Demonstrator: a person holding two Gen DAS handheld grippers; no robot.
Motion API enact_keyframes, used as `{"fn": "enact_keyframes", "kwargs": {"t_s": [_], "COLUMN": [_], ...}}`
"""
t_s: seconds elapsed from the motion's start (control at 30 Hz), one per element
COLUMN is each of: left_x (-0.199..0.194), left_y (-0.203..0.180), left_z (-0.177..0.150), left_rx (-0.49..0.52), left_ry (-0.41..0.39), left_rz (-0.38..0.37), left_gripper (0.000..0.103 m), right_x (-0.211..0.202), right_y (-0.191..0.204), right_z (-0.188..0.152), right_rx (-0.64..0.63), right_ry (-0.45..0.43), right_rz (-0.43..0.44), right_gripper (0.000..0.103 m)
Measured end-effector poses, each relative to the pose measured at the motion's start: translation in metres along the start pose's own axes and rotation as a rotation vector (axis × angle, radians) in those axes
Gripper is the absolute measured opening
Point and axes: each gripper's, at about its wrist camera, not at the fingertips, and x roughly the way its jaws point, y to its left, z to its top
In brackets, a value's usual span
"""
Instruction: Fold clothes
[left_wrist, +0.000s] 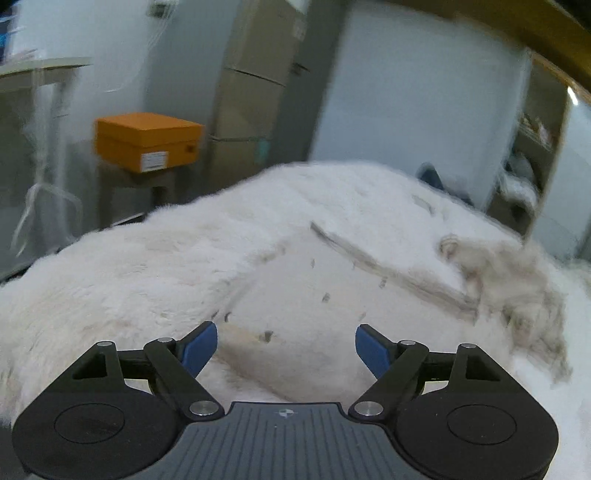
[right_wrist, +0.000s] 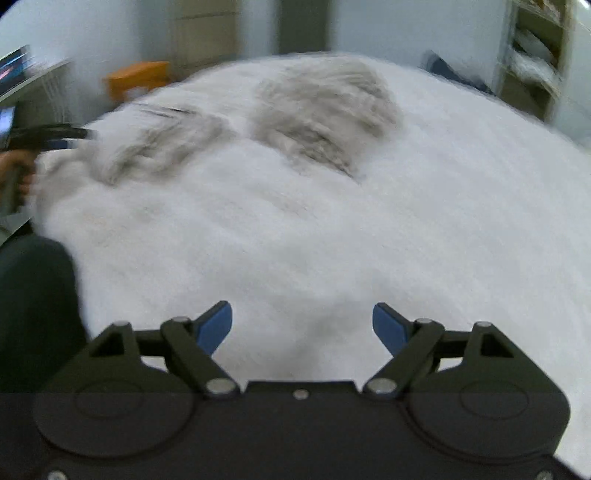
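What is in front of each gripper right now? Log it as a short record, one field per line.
surface: white fluffy cover
garment: pale fuzzy piece, partly folded, with a grey-beige furry part
left gripper: open, nothing between the blue pads, above the garment
right gripper: open, empty, over bare cover
background: orange box
image quality: blurred

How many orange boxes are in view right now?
1. The orange box sits on a stand beyond the white fluffy cover, upper left in the left wrist view; the right wrist view shows it blurred at the cover's far edge. Others may be hidden.
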Motion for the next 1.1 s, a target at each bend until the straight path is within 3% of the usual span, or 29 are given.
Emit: {"fn": "enact_keyframes", "kwargs": {"t_s": [0.07,0.2,0.4,0.57,0.67,0.8,1.03,1.1], "left_x": [-0.006,-0.036,-0.066,-0.089,-0.079,-0.044,0.029,0.040], "left_y": [-0.012,-0.091,-0.242,-0.326,-0.358,-0.370,-0.326,-0.316], "left_z": [0.000,-0.008,-0.001,0.003,-0.017,-0.068,-0.148,-0.154], "left_rx": [-0.073,-0.042,0.044,0.101,0.174,0.245,0.216,0.213], "left_ry": [0.024,0.074,0.029,-0.020,-0.002,0.106,0.252,0.277], "left_rz": [-0.033,-0.137,-0.397,-0.567,-0.519,-0.347,-0.187,-0.181], "left_gripper": [0.078,0.078,0.087,0.101,0.101,0.102,0.102,0.102], "right_x": [-0.007,-0.017,-0.029,-0.030,-0.025,-0.026,-0.020,-0.011], "right_y": [-0.042,-0.088,-0.096,-0.093,-0.093,-0.089,-0.077,-0.074], "right_z": [-0.027,-0.059,-0.066,-0.073,-0.076,-0.079,-0.075,-0.071], "right_rx": [0.125,0.330,0.345,0.340,0.351,0.339,0.301,0.301], "right_ry": [0.030,0.010,-0.061,-0.072,-0.051,-0.029,0.009,0.024], "right_rz": [-0.062,-0.088,-0.111,-0.127,-0.138,-0.154,-0.184,-0.192], "right_gripper": [0.082,0.082,0.082,0.083,0.083,0.083,0.083,0.083]}}
